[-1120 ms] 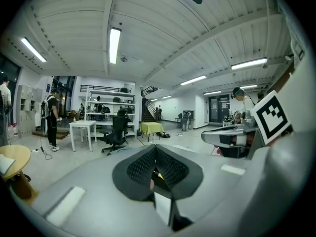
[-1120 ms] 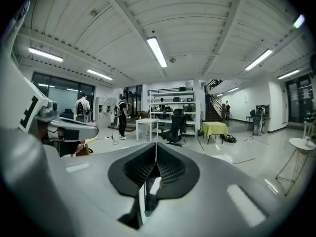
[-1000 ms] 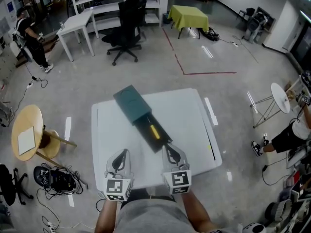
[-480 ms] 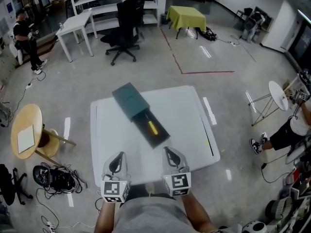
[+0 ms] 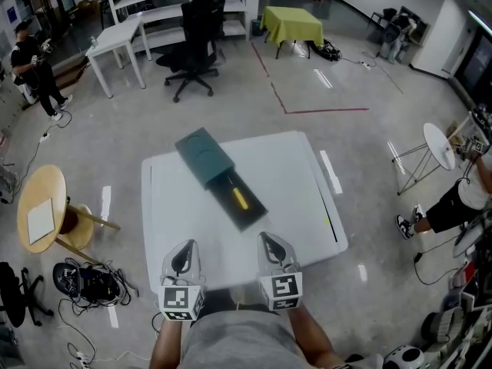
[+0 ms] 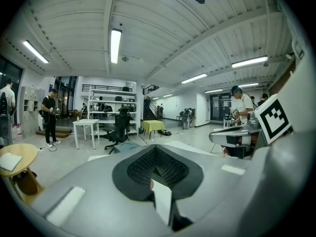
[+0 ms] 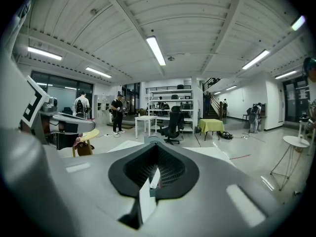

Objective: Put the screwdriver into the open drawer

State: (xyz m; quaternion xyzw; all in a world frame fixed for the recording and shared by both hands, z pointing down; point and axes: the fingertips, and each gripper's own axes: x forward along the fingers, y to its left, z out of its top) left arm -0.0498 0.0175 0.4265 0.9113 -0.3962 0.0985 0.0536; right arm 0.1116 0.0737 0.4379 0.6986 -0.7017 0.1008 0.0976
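On the white table [image 5: 300,183] a dark teal drawer cabinet [image 5: 204,157] lies at an angle, its drawer [image 5: 250,213] pulled out toward me. A yellow-handled screwdriver [image 5: 240,199] lies inside the open drawer. My left gripper [image 5: 187,247] hovers over the table's near edge, shut and empty, left of the drawer. My right gripper [image 5: 267,240] is shut and empty too, just short of the drawer's front end and apart from it. In the left gripper view the left gripper [image 6: 157,166] shows its pads together; in the right gripper view the right gripper [image 7: 155,171] does as well.
A round wooden table [image 5: 48,206] and a heap of cables [image 5: 88,283] lie at the left. A black office chair [image 5: 196,37] and a white desk [image 5: 119,41] stand beyond the table. A person [image 5: 457,206] sits at the right by a small round stand [image 5: 442,151].
Both grippers have drawn back toward me from the drawer to the table's near edge. The right one no longer sits at the drawer's front end. The screwdriver stays in the drawer.
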